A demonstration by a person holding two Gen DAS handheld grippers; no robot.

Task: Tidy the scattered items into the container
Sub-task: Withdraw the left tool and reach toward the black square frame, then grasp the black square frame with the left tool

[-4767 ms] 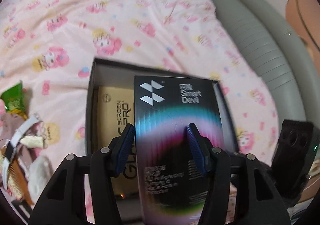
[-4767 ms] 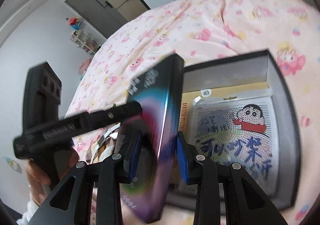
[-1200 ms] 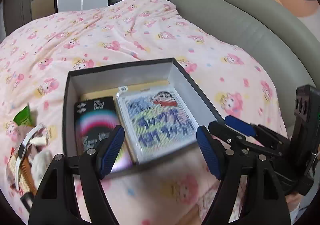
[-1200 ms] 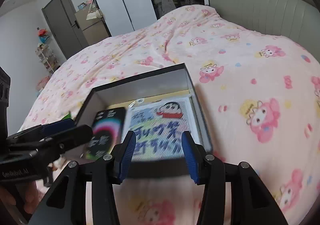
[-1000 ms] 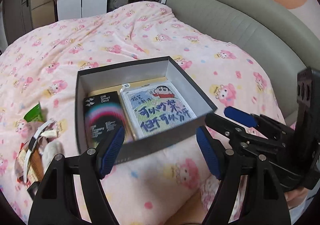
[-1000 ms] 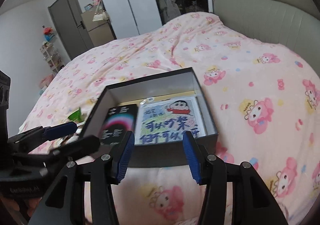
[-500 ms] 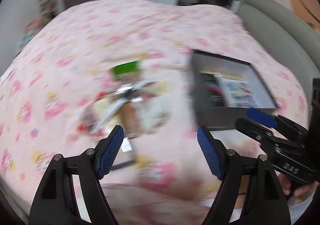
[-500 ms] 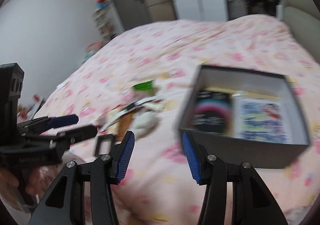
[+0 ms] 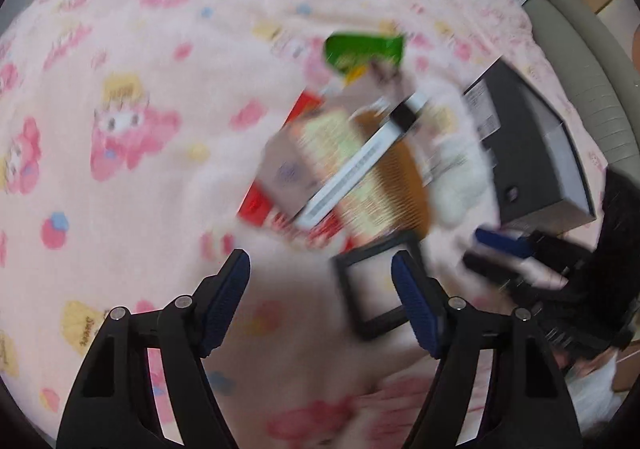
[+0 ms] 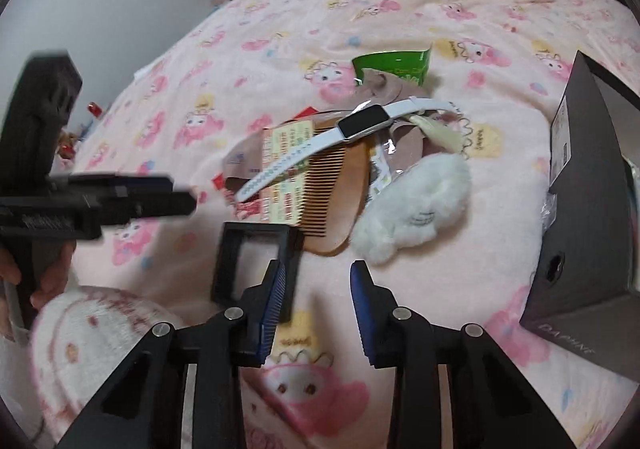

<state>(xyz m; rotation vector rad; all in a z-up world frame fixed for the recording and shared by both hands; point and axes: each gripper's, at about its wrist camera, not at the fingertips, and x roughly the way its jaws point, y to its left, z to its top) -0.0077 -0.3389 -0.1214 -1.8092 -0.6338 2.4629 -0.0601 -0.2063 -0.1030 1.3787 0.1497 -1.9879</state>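
Note:
A heap of loose items lies on the pink blanket: a white smartwatch [image 10: 340, 133], a wooden comb [image 10: 336, 189], a white fluffy toy [image 10: 416, 209], a green packet [image 10: 394, 67] and a small black square frame [image 10: 256, 261]. The dark container box [image 10: 592, 209] stands to the right of them. My right gripper [image 10: 316, 289] hovers just in front of the heap, beside the frame; its jaws are closing with only blanket between them. In the blurred left wrist view, my left gripper [image 9: 320, 273] is wide and closing slightly, empty, with the frame [image 9: 372, 285] by its right finger.
Each gripper shows in the other's view: the left gripper [image 10: 152, 195], with a hand on it, at the left, the right gripper [image 9: 500, 249] at the right. A grey padded headboard [image 9: 592, 89] runs behind the box [image 9: 528, 153]. Bare pink blanket stretches left of the heap.
Both grippers have swung away from the box, leftward and down, to the heap of loose items. The right jaws have narrowed. The heap now fills both views.

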